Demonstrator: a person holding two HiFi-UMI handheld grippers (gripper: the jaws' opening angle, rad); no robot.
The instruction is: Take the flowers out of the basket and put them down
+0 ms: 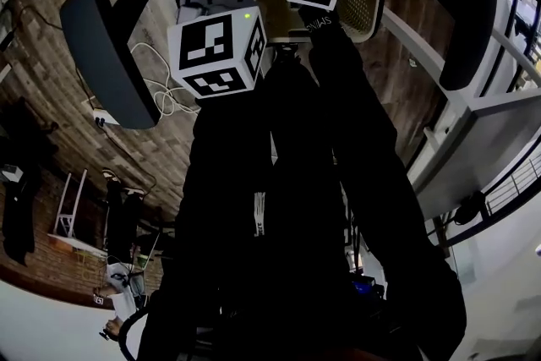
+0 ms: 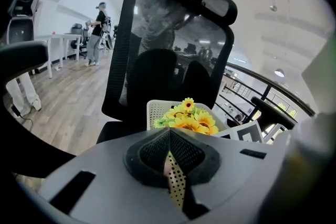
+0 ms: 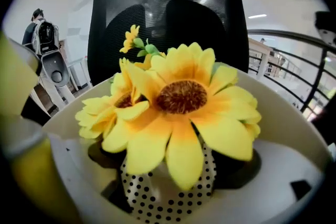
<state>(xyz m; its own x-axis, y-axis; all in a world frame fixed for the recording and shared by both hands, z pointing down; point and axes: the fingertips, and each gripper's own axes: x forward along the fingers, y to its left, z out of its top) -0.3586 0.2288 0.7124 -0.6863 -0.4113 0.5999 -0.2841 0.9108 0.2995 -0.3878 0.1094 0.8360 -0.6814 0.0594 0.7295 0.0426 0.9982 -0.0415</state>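
Behind basket and flowers: chair (mesh-backed)

no legible text, small white lettering too blurred to read

Dark underexposed foreground, strong fisheye edge distortion

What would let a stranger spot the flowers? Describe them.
Find the black mesh chair; a white perforated basket sits before its backrest. Inside are the flowers: yellow sunflowers with brown centres in polka-dot wrap, the only bright colour there.
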